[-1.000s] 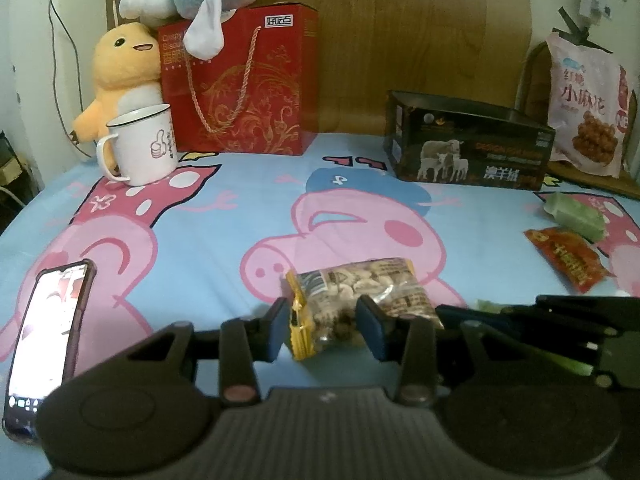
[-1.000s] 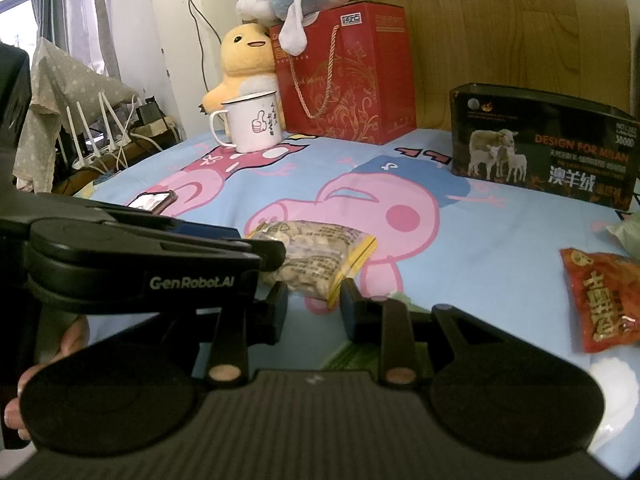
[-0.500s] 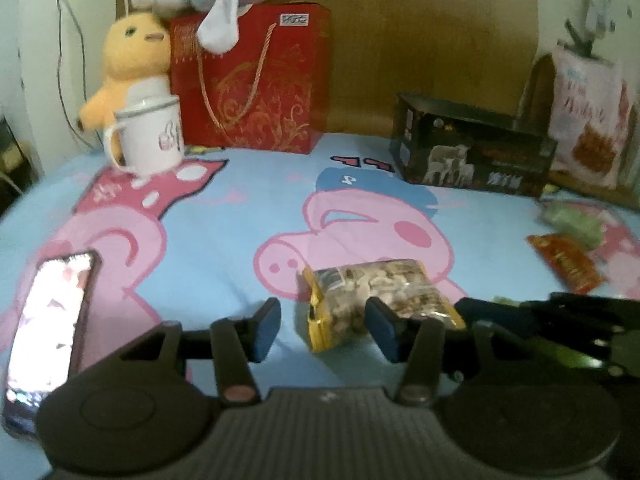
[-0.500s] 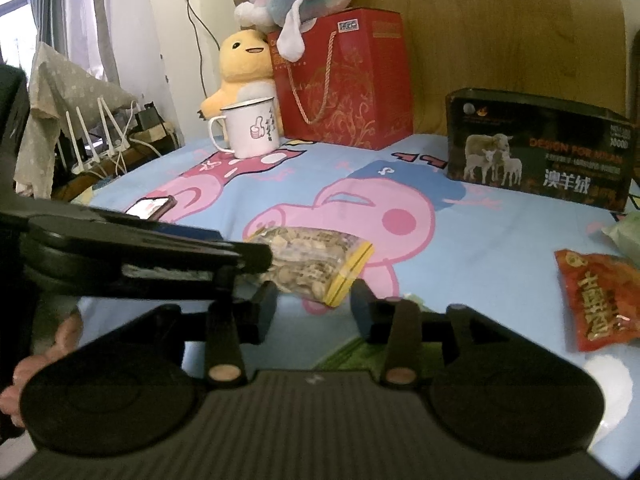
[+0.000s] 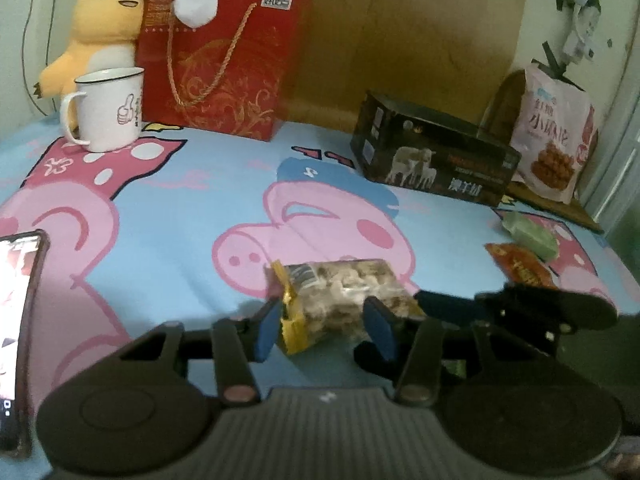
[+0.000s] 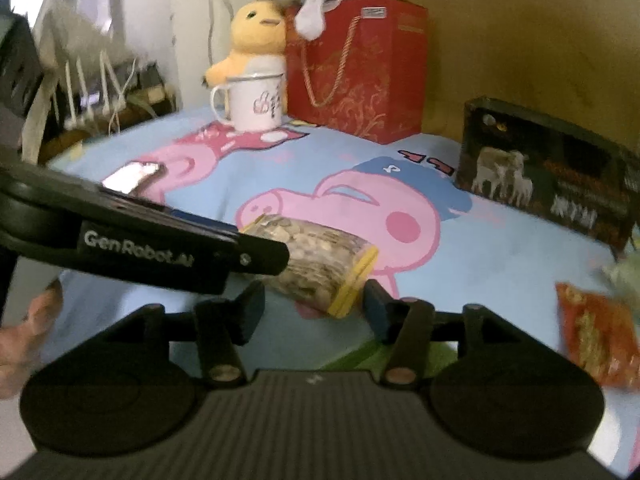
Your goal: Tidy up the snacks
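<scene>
A clear bag of nuts with yellow ends (image 5: 344, 292) lies on the pig-print bedsheet (image 5: 200, 208). My left gripper (image 5: 324, 332) is closing on the bag's near end, its blue pads pressing both sides. In the right wrist view the same bag (image 6: 320, 256) lies just ahead of my right gripper (image 6: 314, 312). The right gripper's jaws are opening. The bag's yellow end sits just past the pads, and nothing is pressed between them. The left gripper's black finger (image 6: 260, 258) crosses that view over the bag. A green packet (image 6: 360, 354) shows under the right fingers.
A red snack packet (image 5: 520, 268) and a green packet (image 5: 530, 234) lie to the right. A pink snack bag (image 5: 552, 136) and a black box (image 5: 432, 160) stand behind. Mug (image 5: 110, 108), red gift bag (image 5: 224, 64) and yellow plush (image 5: 100, 28) stand far left, a phone (image 5: 20, 312) near left.
The right jaws have spread from nearly shut to wide apart. The left jaws loosened briefly, then drew in on the nut bag again. Both views tilted slightly; the bag stayed put.
</scene>
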`<control>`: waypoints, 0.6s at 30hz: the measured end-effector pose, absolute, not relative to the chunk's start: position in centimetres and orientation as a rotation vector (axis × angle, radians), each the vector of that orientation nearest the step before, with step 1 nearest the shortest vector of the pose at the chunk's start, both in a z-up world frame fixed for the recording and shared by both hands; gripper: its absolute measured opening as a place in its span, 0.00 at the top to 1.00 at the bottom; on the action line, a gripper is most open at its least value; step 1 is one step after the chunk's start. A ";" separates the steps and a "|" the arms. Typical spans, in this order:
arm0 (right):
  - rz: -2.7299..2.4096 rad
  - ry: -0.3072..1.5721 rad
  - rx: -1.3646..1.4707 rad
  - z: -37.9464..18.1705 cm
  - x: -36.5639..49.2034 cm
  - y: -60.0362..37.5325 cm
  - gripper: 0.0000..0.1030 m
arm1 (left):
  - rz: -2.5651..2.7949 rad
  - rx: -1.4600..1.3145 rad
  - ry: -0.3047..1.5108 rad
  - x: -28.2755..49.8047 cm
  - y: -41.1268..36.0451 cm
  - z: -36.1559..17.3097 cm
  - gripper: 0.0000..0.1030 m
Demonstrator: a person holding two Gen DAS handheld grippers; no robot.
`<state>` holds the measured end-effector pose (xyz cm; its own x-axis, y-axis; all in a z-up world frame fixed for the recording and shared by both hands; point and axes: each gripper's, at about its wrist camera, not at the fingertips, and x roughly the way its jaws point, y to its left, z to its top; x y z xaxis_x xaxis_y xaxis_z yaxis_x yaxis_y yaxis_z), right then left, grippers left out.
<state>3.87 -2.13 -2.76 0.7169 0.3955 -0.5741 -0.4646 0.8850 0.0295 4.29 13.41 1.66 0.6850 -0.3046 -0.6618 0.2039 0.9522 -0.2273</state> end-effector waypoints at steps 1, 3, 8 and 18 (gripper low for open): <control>0.484 0.606 -0.144 -2.7 4.0 -2.0 0.46 | -0.287 -0.147 0.769 4.4 13.5 1.5 0.64; 0.512 0.622 -0.143 -2.5 4.3 -1.9 0.62 | -0.299 -0.174 0.768 4.2 13.9 1.6 0.71; 0.568 0.623 -0.222 -1.7 4.1 -0.6 0.66 | -0.278 -0.192 0.764 3.6 15.0 2.3 0.75; 0.551 0.816 -0.123 0.8 10.1 -5.4 0.67 | -0.366 -0.199 0.811 9.3 11.2 3.0 0.75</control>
<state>10.06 -5.39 0.81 0.5538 0.4189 -0.7196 -0.5113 0.8532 0.1032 9.30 11.18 3.04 0.6309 -0.3931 -0.6689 0.2424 0.9188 -0.3114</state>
